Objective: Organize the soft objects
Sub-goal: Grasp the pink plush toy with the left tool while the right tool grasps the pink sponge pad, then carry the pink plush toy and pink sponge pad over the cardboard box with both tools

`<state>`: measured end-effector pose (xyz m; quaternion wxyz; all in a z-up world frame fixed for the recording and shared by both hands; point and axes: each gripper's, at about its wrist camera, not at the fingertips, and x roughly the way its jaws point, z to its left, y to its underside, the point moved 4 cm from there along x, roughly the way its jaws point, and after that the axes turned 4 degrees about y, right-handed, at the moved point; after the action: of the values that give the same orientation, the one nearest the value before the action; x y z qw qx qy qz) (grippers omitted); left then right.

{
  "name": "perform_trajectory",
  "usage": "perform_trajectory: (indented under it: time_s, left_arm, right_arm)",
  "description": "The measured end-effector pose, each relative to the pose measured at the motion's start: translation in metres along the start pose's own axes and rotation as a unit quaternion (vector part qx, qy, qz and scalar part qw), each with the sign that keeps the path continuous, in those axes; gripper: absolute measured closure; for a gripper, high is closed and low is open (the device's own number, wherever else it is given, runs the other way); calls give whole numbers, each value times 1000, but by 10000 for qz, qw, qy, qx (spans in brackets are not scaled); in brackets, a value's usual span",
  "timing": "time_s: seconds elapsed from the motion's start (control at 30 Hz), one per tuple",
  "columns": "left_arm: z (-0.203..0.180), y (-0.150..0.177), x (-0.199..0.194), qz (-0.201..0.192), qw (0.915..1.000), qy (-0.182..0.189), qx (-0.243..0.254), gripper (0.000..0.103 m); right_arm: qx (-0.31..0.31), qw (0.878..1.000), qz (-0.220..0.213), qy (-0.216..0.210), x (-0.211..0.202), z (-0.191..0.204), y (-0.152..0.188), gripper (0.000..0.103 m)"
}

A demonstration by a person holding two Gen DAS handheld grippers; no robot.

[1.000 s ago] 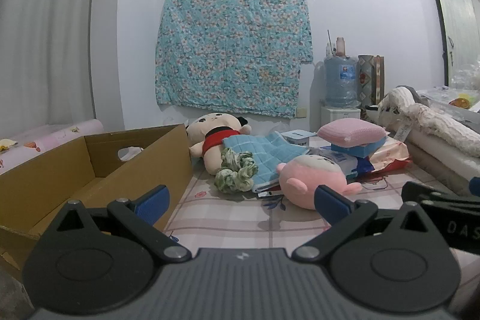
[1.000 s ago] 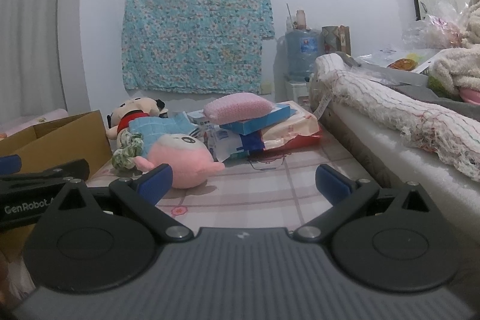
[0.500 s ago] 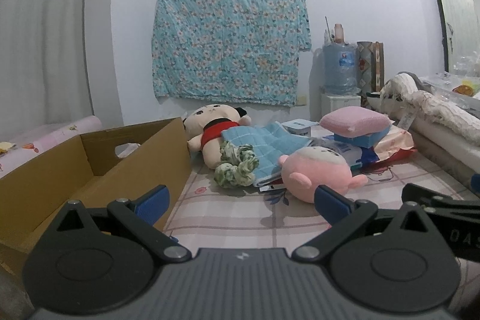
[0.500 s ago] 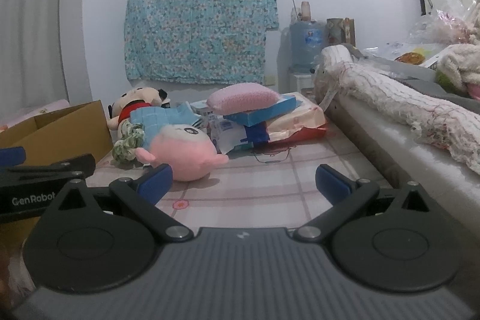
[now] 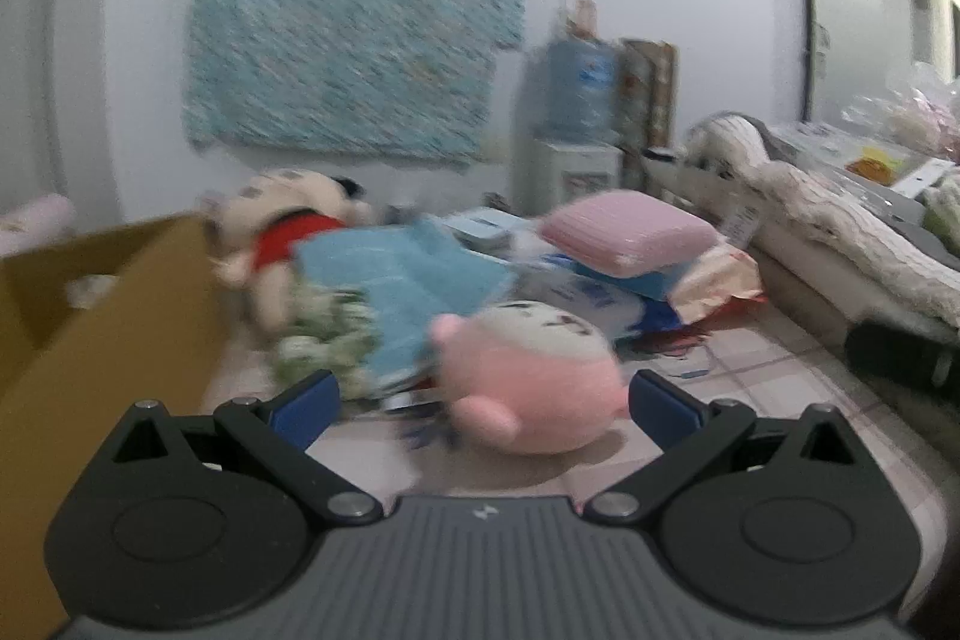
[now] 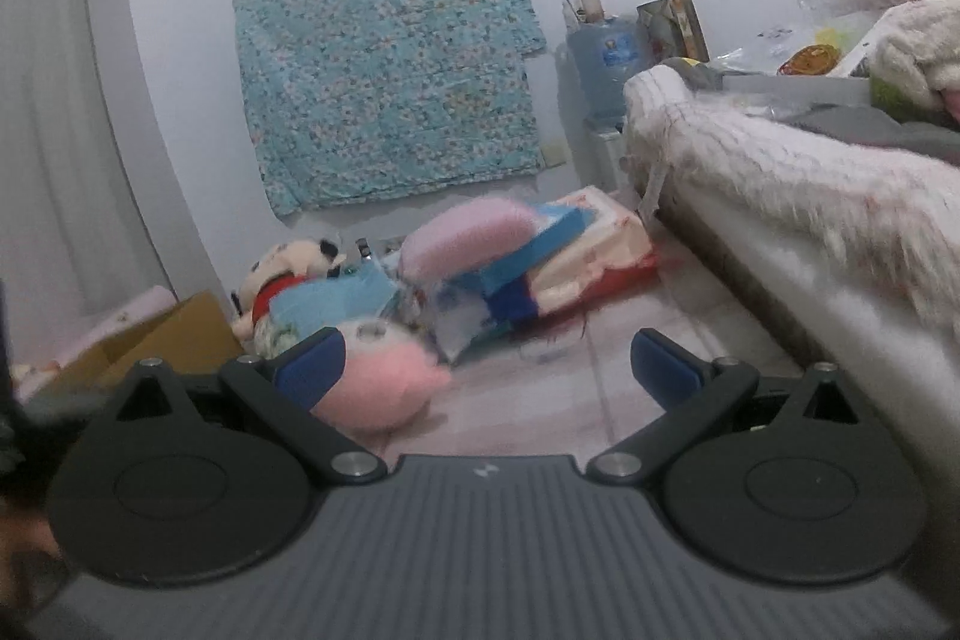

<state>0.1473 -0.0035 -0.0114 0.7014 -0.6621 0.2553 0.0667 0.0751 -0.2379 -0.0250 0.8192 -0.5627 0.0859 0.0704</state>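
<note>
From my left wrist, my left gripper [image 5: 483,403] has its jaws spread wide, empty, the pink plush [image 5: 528,376] lying on the checked sheet [image 5: 762,370] between them. The cardboard box [image 5: 102,316] stands open at left. From my right wrist, my right gripper [image 6: 486,370] gapes wide, holding nothing; the plush sits by its left finger.

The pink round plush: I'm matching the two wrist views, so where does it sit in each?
Left wrist: pink round plush lies at lower centre, between the open fingers.
Right wrist: pink round plush lies lower left, partly behind the left finger.
Shared landmark: the floral cloth on the wall.
</note>
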Motion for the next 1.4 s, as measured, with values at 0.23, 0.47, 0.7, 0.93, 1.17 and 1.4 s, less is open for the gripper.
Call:
perform_trajectory:
  time_s: [0.23, 0.47, 0.7, 0.93, 1.17, 1.4]
  left_arm:
    - [-14, -13, 57, 217, 9988, 441, 16, 0]
    - [-19, -1, 91, 725, 9965, 206, 362, 0]
    - [-9, 10, 96, 828, 9932, 801, -193, 14]
    - [-5, 13, 90, 846, 9923, 861, -279, 15]
    - [-2, 11, 88, 918, 9918, 811, -365, 15]
    - [4, 11, 83, 1015, 9911, 735, -455, 15]
  right_arm:
    - [-119, 9985, 325, -425, 73, -5, -72, 1]
    - [-1601, 9826, 689, -645, 140, 24, -95, 1]
    - [-1292, 9792, 1312, -848, 187, 27, -77, 1]
    - [-1352, 9749, 1498, -945, 202, 31, -72, 1]
    - [-1810, 9655, 1589, -987, 206, 44, -68, 1]
    - [-2016, 9625, 1450, -1092, 206, 50, -55, 39]
